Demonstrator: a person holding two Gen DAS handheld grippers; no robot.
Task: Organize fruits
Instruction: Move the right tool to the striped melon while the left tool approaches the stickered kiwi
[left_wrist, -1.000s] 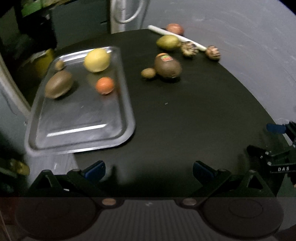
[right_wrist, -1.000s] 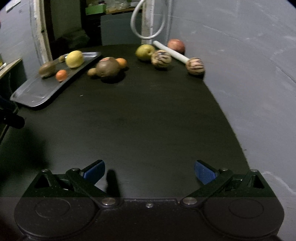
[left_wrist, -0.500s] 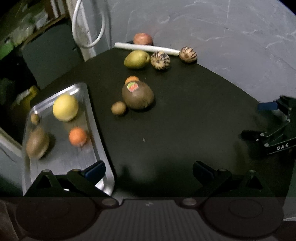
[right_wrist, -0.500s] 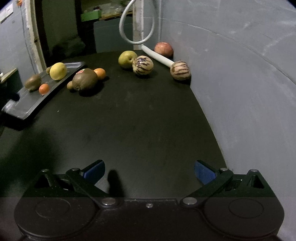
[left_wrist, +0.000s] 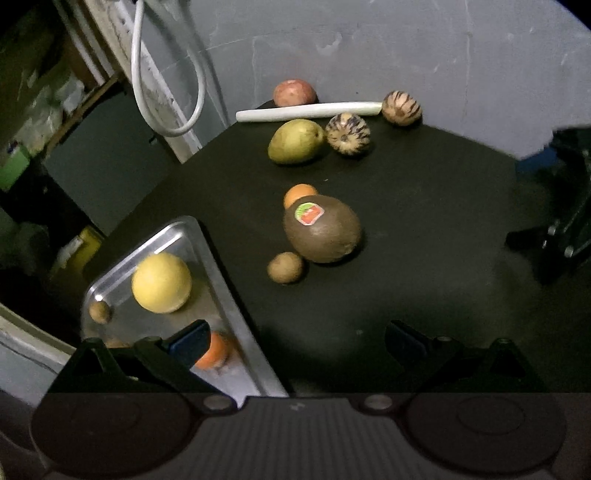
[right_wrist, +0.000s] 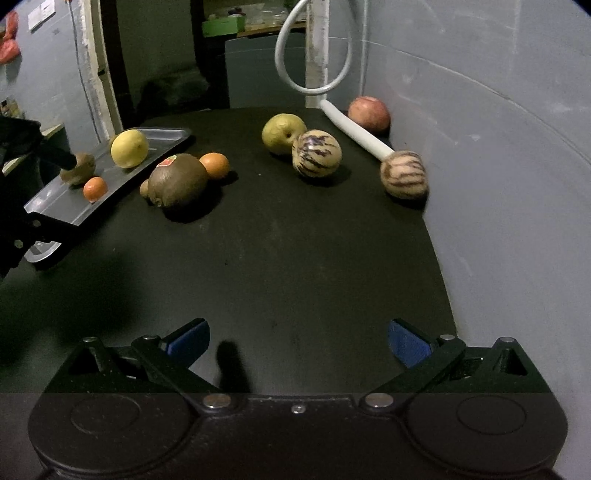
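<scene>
A metal tray (left_wrist: 229, 295) at the table's left holds a yellow fruit (left_wrist: 161, 282), a small orange (left_wrist: 216, 352) and a small brown fruit (left_wrist: 99, 312). Loose on the black table lie a big brown stickered fruit (left_wrist: 323, 229), an orange (left_wrist: 300, 194) behind it, a small brown fruit (left_wrist: 285, 267), a green pear (left_wrist: 295, 141), two striped melons (left_wrist: 347, 133) (left_wrist: 401, 108) and a red apple (left_wrist: 294, 92). My left gripper (left_wrist: 295, 339) hovers open over the tray's right edge. My right gripper (right_wrist: 297, 338) is open above bare table, well short of the striped melon (right_wrist: 316, 153).
A white tube (left_wrist: 308, 110) lies along the grey wall at the back, between the apple and the pear. A looped white hose (right_wrist: 314, 48) hangs on a post behind. The wall (right_wrist: 498, 184) curves close along the right. The left tool (right_wrist: 22, 221) fills that view's left edge.
The left wrist view has swung right and forward, from the tray to the loose fruit. The right gripper has come nearer to the fruit. Both stayed open.
</scene>
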